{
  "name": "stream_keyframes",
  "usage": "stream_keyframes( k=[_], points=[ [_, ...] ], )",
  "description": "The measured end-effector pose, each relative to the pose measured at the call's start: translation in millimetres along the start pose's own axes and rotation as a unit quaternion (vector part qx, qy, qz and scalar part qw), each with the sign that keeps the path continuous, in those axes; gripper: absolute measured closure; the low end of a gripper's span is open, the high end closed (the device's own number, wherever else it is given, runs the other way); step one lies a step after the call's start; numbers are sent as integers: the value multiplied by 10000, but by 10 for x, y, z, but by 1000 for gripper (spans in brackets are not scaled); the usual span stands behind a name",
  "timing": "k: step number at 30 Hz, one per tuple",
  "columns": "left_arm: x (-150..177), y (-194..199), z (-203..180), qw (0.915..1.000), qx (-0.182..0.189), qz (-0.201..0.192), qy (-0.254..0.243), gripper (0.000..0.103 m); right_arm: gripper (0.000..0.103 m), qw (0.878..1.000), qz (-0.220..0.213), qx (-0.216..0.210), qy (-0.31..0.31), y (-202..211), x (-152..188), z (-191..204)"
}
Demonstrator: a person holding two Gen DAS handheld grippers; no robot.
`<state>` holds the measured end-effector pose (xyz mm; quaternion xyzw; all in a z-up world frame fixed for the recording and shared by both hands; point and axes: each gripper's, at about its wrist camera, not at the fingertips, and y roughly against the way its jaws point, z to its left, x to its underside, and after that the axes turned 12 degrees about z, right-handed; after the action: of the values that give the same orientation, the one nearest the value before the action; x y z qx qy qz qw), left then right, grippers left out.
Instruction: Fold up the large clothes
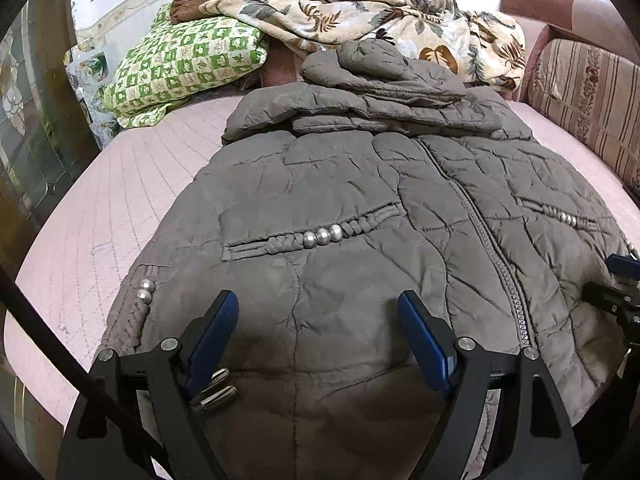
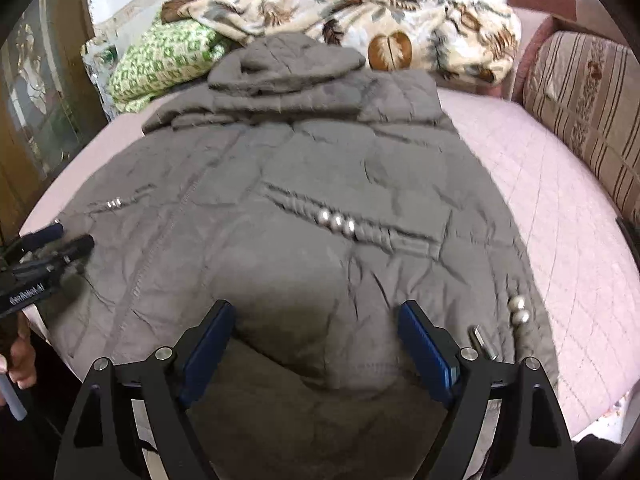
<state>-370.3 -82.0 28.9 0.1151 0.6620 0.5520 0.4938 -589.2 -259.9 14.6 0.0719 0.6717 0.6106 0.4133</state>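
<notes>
A large grey quilted jacket [image 1: 352, 200] lies flat, front up, on the pink bed, with its sleeves folded across the chest and its hood at the far end. It also shows in the right wrist view [image 2: 304, 184]. My left gripper [image 1: 318, 312] is open and empty, just above the jacket's hem on its left half. My right gripper [image 2: 316, 316] is open and empty, above the hem on the right half. The left gripper also shows at the left edge of the right wrist view [image 2: 60, 242].
The pink quilted bed [image 1: 100, 216] extends left of the jacket and right of it [image 2: 560, 216]. A green patterned pillow [image 1: 180, 64] and a leaf-print blanket [image 1: 380, 16] lie at the head. A striped cushion [image 2: 588, 112] lines the right side.
</notes>
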Motion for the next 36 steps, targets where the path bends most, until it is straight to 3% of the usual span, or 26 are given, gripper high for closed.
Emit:
stream_keyframes(
  k=[8, 17, 20, 23, 27, 29, 32, 36],
  points=[
    [13, 10, 34, 9992, -248, -263, -151, 22, 11, 9996, -78, 152, 222, -72, 37, 55],
    [42, 66, 391, 9983, -282, -382, 336, 22, 11, 9996, -108, 104, 251, -63, 41, 54],
    [46, 115, 607, 9961, -301, -462, 693, 22, 11, 9990, -396, -131, 165, 127, 48, -8],
    [69, 142, 923, 9920, -338, -411, 1143, 22, 11, 9967, -752, -251, -171, 347, 79, -228],
    [149, 188, 1318, 9848, -436, -274, 1659, 22, 11, 9910, -851, -228, -1006, 493, 138, -715],
    [236, 145, 1519, 9810, -300, -48, 1918, 22, 10, 9843, -917, -306, -1477, 564, 203, -980],
    [358, 64, 1733, 9738, 124, 282, 2253, 22, 10, 9732, -836, -387, -2106, 583, 323, -1342],
    [491, 35, 1852, 9675, 211, 419, 2484, 22, 10, 9552, -511, -785, -2807, 430, 517, -1679]
  ],
)
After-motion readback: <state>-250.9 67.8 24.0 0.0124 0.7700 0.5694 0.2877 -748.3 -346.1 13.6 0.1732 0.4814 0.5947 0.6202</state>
